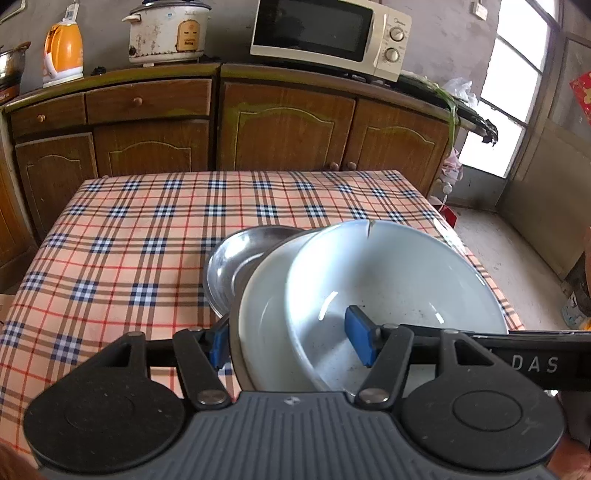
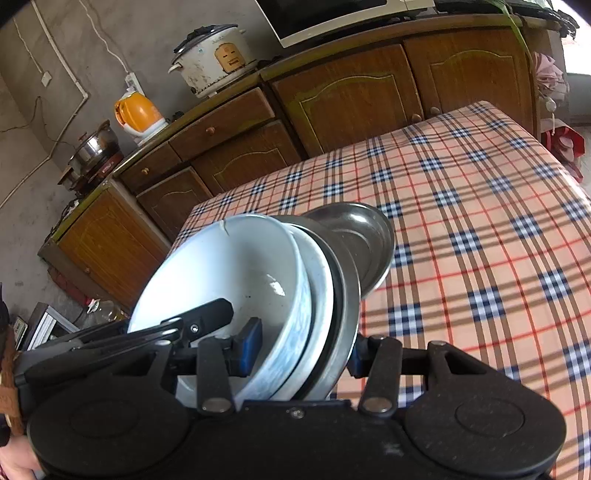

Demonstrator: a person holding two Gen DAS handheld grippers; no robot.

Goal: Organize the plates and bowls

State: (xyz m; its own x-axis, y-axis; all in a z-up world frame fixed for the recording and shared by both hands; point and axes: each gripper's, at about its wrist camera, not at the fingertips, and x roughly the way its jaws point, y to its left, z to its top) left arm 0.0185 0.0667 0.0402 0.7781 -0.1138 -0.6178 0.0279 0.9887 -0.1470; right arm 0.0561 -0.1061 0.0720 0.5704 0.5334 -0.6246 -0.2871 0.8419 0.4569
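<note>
A stack of dishes is held tilted above the checked table (image 1: 129,236): a white bowl (image 1: 399,280) with a chipped rim on top, a white plate (image 1: 266,314) under it, then a metal plate (image 1: 236,258) at the bottom. My left gripper (image 1: 291,343) is shut on the stack's near rim, one blue pad inside the white bowl, the other under the stack. In the right wrist view my right gripper (image 2: 301,350) is shut on the same stack: white bowl (image 2: 221,266), white plate (image 2: 321,280), metal plate (image 2: 365,240). The left gripper's arm shows beside it.
The table (image 2: 480,221) with its checked cloth lies below. Behind it stand wooden cabinets (image 1: 288,125) with a microwave (image 1: 328,33), a rice cooker (image 1: 166,31) and an orange kettle (image 1: 62,51). A window and bare floor are at the right.
</note>
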